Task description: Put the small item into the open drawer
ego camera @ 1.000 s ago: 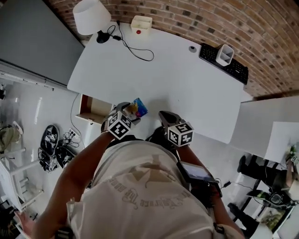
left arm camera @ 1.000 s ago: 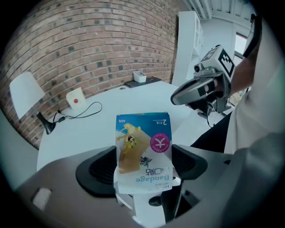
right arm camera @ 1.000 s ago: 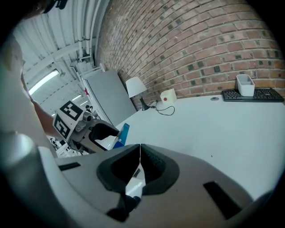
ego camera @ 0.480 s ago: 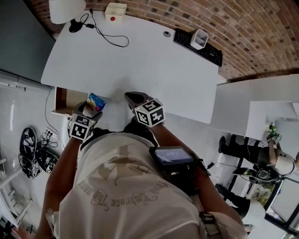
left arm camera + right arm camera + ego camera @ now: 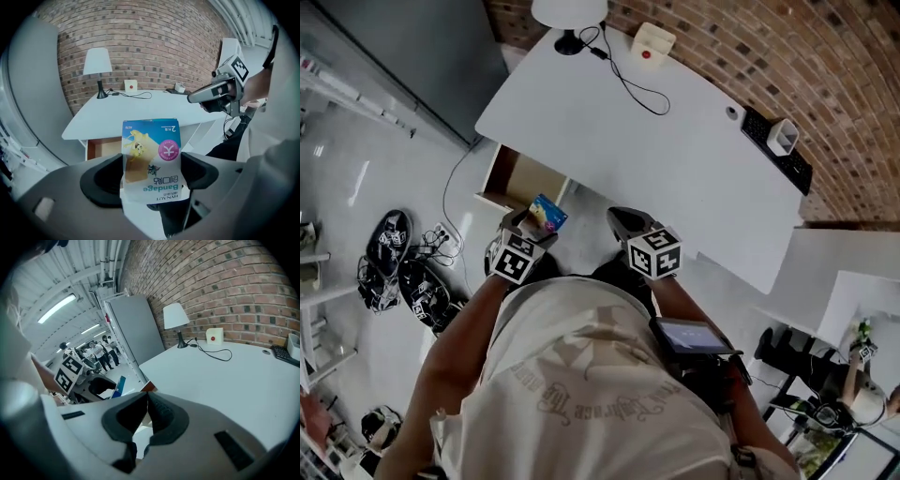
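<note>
The left gripper [image 5: 151,174] clamps a blue-and-white "HYNAUT Bandage" packet [image 5: 151,150], long axis along its jaws, print inverted; the right gripper [image 5: 146,409] is closed, empty.

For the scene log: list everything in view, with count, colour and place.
desk: one, white, ahead of the person
drawer: one, wood-lined, open under desk's left end
lamp: one, white shade, desk's far corner
button box: one, white, red button, near lamp
keyboard: one, black, desk's far right
bandage packet: one, blue-white, between left jaws
shoes: several, black, floor at left
left gripper: shut on bandage packet
right gripper: shut, empty
</note>
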